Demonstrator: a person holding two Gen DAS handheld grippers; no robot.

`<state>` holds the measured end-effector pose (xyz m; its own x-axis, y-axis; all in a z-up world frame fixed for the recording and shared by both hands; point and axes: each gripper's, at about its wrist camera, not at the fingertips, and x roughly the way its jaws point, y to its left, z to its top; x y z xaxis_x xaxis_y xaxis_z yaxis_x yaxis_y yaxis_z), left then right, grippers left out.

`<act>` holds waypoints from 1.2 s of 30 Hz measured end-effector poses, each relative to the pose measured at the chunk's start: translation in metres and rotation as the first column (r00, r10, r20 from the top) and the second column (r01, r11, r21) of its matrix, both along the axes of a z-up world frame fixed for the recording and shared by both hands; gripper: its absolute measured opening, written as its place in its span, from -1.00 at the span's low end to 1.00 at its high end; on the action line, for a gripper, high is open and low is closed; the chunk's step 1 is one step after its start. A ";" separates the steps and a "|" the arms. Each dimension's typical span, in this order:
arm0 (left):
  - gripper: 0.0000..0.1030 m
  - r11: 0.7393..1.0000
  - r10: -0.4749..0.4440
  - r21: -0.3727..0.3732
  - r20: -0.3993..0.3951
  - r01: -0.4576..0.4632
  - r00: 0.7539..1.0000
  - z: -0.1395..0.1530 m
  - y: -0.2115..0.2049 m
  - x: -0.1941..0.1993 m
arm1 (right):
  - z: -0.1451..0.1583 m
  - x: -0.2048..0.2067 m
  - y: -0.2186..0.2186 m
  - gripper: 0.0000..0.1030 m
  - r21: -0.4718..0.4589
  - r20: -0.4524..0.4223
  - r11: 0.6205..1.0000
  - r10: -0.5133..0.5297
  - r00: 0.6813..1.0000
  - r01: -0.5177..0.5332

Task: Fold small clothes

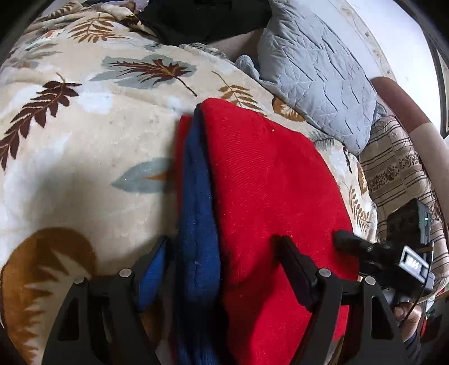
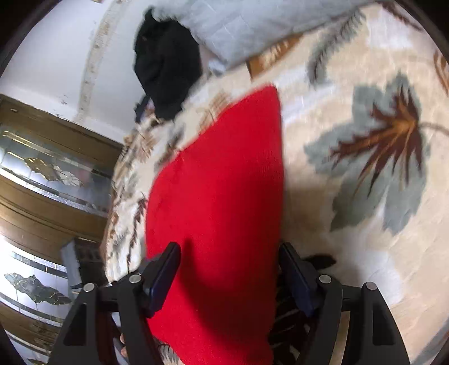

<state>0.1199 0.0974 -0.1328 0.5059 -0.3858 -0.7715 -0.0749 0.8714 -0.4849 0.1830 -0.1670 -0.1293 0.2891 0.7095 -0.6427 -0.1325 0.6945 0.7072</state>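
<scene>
On the bed, across a cream blanket (image 1: 92, 134) printed with brown and grey-blue leaves, lies a red garment (image 1: 269, 182) with a blue garment (image 1: 196, 224) tucked along its nine o'clock edge in the left wrist view, a thin strip of red showing past the blue again. Both run from the bottom of that view up toward twelve o'clock, the red one ending in a rounded fold near the middle.

The left gripper (image 1: 224, 247) stands over the near end of the pile with its jaws wide apart: one finger sits at the blue garment's outer side, the other on top of the red cloth at about five o'clock. Whether the pads actually press the fabric I cannot tell; the gap between them takes in the blue band and part of the red.

The right gripper (image 2: 228, 252) reaches over the same red garment (image 2: 219, 182) from the other side. Its jaws are also well apart, one finger over the red cloth near seven o'clock, the other just off the cloth's edge at about five o'clock over the blanket (image 2: 364, 252). That view is blurred, and the pads are not pinching anything that I can make out.

A grey quilted pillow (image 1: 317, 73) lies at one o'clock from the left gripper, with a black bundle of cloth (image 1: 204, 19) at twelve o'clock near the wall.
</scene>
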 end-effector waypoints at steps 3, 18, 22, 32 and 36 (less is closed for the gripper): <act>0.48 1.000 -0.003 -0.004 -0.003 0.003 1.000 -0.001 0.002 0.000 | -0.005 0.000 0.010 0.48 -0.002 -0.002 1.000 0.028 1.000 -0.028; -0.33 0.999 -0.013 -0.032 0.083 0.016 0.996 0.021 -0.017 -0.002 | 0.029 -0.005 0.032 -0.13 -0.127 0.134 0.986 0.125 0.983 -0.108; -0.34 0.998 -0.046 -0.032 0.159 0.051 0.986 0.041 -0.045 0.010 | 0.067 -0.006 0.011 -0.14 -0.148 0.230 0.986 0.116 0.966 -0.083; 0.05 0.981 -0.091 0.177 0.055 0.080 0.994 0.017 -0.104 0.062 | 0.017 0.024 -0.090 0.18 -0.202 0.106 0.966 -0.141 0.984 0.160; 0.03 0.973 -0.102 0.222 0.158 0.065 0.982 0.053 -0.096 0.032 | 0.038 -0.004 -0.104 0.19 -0.162 0.217 0.967 -0.160 0.963 0.197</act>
<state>0.1517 0.0009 -0.0798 0.6078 -0.2665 -0.7480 0.0689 0.9561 -0.2847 0.1793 -0.2710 -0.0914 0.5368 0.5119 -0.6706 -0.1208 0.8333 0.5394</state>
